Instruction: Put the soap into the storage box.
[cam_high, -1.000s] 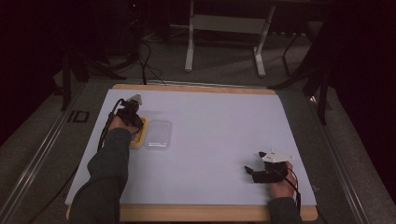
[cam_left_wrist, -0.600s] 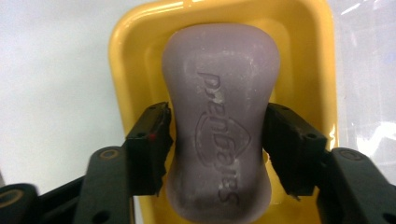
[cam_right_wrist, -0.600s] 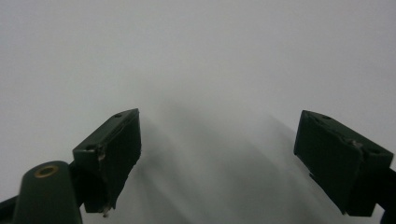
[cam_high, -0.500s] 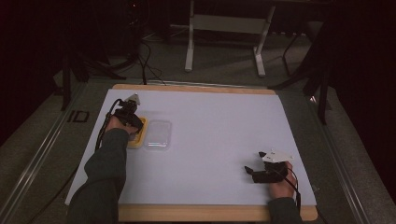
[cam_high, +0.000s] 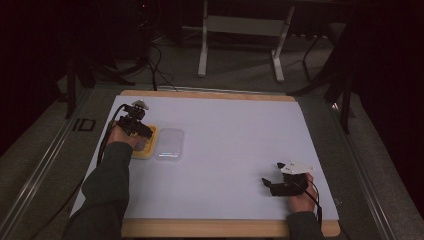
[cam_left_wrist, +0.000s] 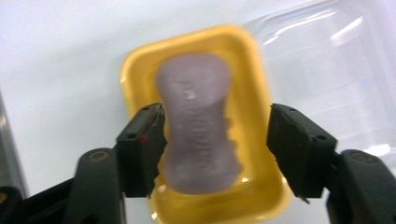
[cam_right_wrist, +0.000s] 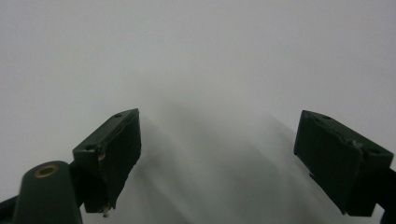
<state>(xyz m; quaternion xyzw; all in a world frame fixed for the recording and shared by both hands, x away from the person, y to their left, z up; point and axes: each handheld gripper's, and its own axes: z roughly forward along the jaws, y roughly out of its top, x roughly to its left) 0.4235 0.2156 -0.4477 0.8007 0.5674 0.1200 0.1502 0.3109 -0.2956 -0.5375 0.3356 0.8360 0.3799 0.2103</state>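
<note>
A dim room is seen in the high view, with a grey floor (cam_high: 240, 70) and the pale legs of a stand (cam_high: 240, 45) behind the work area. Most of that view is taken up by a table (cam_high: 225, 227) with a wooden edge, covered by a white mat (cam_high: 230, 145).

On the left part of the mat, a clear plastic lid (cam_high: 169, 144) is laid flat, touching the right side of a yellow tray (cam_high: 147, 150) as seen from above. In the left gripper view the yellow tray (cam_left_wrist: 140, 70) is seen from above, with the clear plastic lid (cam_left_wrist: 336, 70) beside it at the upper right. A pale purple waisted block (cam_left_wrist: 198, 121) is laid lengthwise in the tray.

The left gripper (cam_high: 136, 125) is held over the tray by a hand in a dark sleeve. In its own view the left gripper (cam_left_wrist: 217, 140) is seen with its jaws set wide, having just been opening. The block is found between them: the left-hand jaw is close against the block's side, though contact cannot be told, and the right-hand jaw is well clear of it. The block is not clamped.

The right gripper (cam_high: 272, 184) is held low near the front right of the mat, well apart from the tray. In its own view the right gripper (cam_right_wrist: 217, 154) is shown with its jaws spread wide over bare white mat (cam_right_wrist: 196, 56), nothing being between them.
</note>
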